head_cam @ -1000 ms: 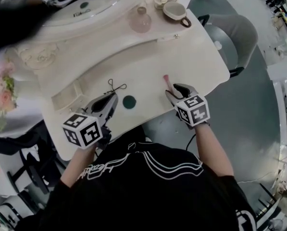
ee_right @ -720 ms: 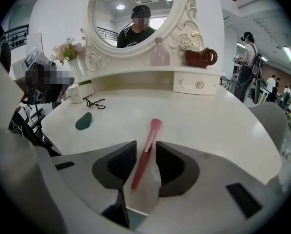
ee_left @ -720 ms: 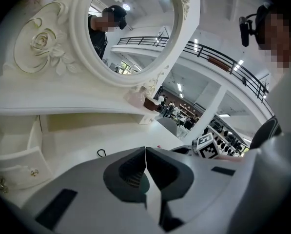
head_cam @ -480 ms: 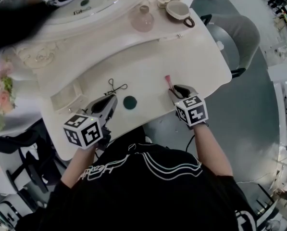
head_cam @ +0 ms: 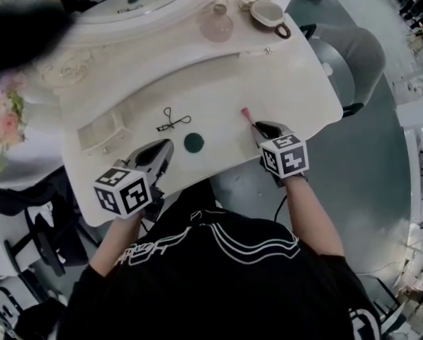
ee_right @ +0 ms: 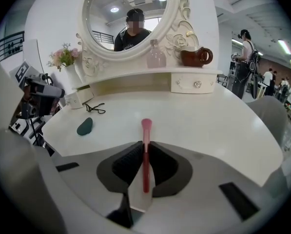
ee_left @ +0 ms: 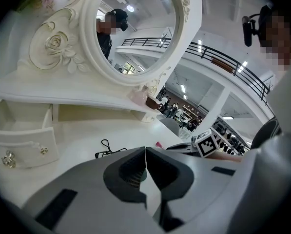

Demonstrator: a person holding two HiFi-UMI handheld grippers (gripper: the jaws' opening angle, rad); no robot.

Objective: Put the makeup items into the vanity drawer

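A pink makeup brush [head_cam: 246, 115] lies on the white vanity top [head_cam: 303, 91] with its handle [ee_right: 145, 165] between my right gripper's [head_cam: 262, 128] jaws. Those jaws have just been closing, and the pads now press on the handle. My left gripper [head_cam: 165, 147] hovers shut and empty near the front edge, its jaws meeting in the left gripper view [ee_left: 145, 152]. A dark green sponge [head_cam: 193, 143] lies just right of it, and a black eyelash curler [head_cam: 173, 121] lies beyond. The small drawer [head_cam: 101, 134] stands pulled out at the left.
On the upper shelf stand a pink glass bottle [head_cam: 217, 27] and a brown-rimmed cup [head_cam: 269, 15] below the oval mirror [ee_right: 123, 18]. Pink flowers [head_cam: 6, 115] stand at the far left. A grey chair [head_cam: 353, 48] is off the table's right end.
My right gripper's jaws have closed onto the brush handle. Both hands have kept their places, and the brush still rests on the table.
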